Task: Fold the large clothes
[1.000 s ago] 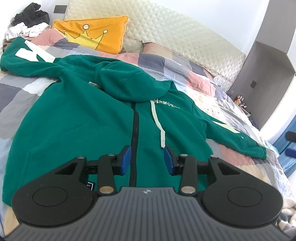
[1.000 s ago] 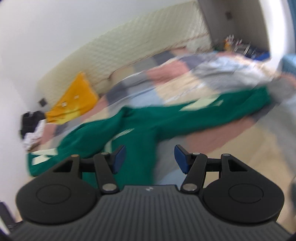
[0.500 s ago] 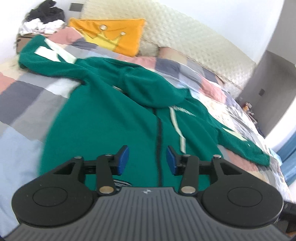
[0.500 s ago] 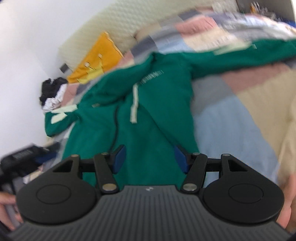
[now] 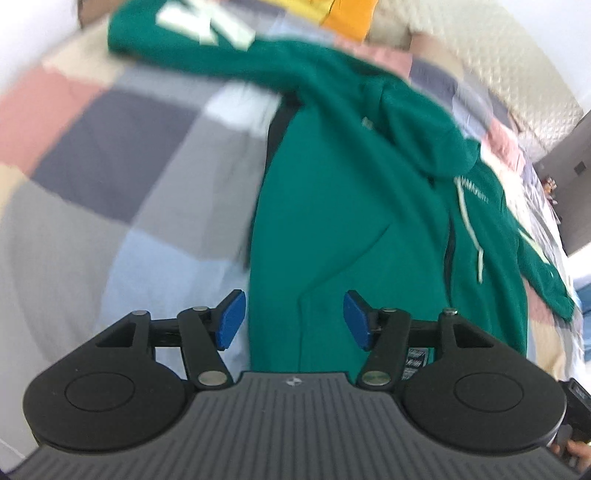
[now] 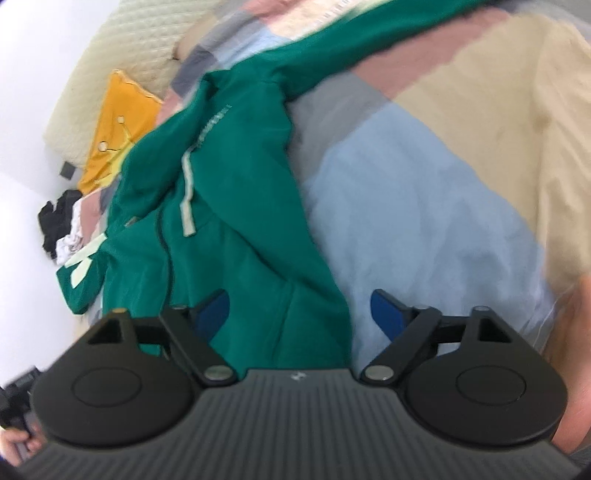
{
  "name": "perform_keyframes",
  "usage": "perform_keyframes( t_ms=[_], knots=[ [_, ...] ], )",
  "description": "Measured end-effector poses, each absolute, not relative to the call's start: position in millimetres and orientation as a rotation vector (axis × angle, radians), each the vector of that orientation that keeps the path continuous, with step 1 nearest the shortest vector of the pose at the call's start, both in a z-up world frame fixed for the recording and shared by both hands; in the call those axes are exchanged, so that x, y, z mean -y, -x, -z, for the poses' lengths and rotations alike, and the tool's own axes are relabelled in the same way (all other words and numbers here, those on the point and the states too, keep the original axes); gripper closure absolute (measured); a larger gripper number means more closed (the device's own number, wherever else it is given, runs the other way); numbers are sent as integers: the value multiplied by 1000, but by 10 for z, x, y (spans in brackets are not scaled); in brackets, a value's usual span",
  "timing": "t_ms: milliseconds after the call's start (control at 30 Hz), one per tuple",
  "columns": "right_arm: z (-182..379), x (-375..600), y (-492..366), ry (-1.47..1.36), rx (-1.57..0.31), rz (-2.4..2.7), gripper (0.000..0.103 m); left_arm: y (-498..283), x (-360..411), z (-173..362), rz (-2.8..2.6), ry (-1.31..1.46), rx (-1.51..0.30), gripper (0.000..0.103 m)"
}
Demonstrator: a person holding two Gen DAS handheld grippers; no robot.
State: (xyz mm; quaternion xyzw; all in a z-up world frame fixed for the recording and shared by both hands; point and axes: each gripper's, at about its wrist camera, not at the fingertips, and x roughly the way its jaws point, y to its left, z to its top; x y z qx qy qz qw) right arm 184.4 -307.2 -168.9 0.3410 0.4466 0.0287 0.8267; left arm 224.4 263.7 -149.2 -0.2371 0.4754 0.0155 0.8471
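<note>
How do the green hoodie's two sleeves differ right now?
The sleeve toward the yellow pillow shows its cuff and a big pale print; the other sleeve runs off the right wrist view, cuff unseen there. In the left wrist view the first lies far up, the second at the right edge. Both lie spread out from the hoodie, unfolded.

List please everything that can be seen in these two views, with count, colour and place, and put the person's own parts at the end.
hoodie: one, green with pale drawstrings, spread flat on the bed
bedspread: one, patchwork of grey, blue, pink and beige, under the hoodie
pillow: one, orange-yellow, at the headboard
headboard: one, cream quilted, behind the bed
pile of clothes: one, black and white, beside the bed's far end
left gripper: one, black with blue fingers, opening above the hoodie's bottom edge, nothing between
right gripper: one, black with blue fingers, opening over the hoodie's other bottom corner, not gripping
</note>
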Motion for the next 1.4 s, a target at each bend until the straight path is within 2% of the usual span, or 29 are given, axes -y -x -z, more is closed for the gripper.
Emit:
perform_keyframes(
  t_ms=[267,367,533,667,733,800,833,900,933,967,1033,1167,1400],
  knots=[
    [1900,3059,-1898,-811,-1019,-37,16,-2541,-2782,2160,38,586,-1112,39],
    [1945,3063,-1905,-862,-1021,-58,16,-2591,-2796,2263,86,631,-1095,33],
    [2045,3027,-1892,-1044,-1032,-184,17,-2579,-2901,2373,196,793,-1062,33],
    [2057,2901,-1851,-1086,-1062,-275,17,-2517,-2883,2423,288,776,-1060,30],
    [2056,2820,-1846,-1067,-1075,-294,20,-2509,-2863,2417,333,767,-1077,30],
    [2065,2736,-1853,-1012,-1090,-272,37,-2523,-2832,2383,328,728,-1103,31],
    [2066,2706,-1860,-976,-1098,-251,42,-2518,-2816,2343,308,709,-1116,34],
    [2038,2682,-1878,-922,-1092,-215,68,-2554,-2782,2292,273,668,-1136,50],
    [2009,2684,-1885,-895,-1080,-198,73,-2562,-2785,2274,230,635,-1153,66],
    [1994,2687,-1895,-879,-1070,-191,79,-2546,-2788,2254,210,634,-1164,78],
    [1930,2710,-1894,-869,-1044,-199,83,-2515,-2859,2171,187,675,-1158,90],
    [1712,2775,-1861,-849,-997,-242,88,-2324,-2906,1811,173,719,-1078,95],
    [1050,2970,-1758,-745,-871,-310,93,-1897,-2888,1190,209,811,-952,96]
  ],
)
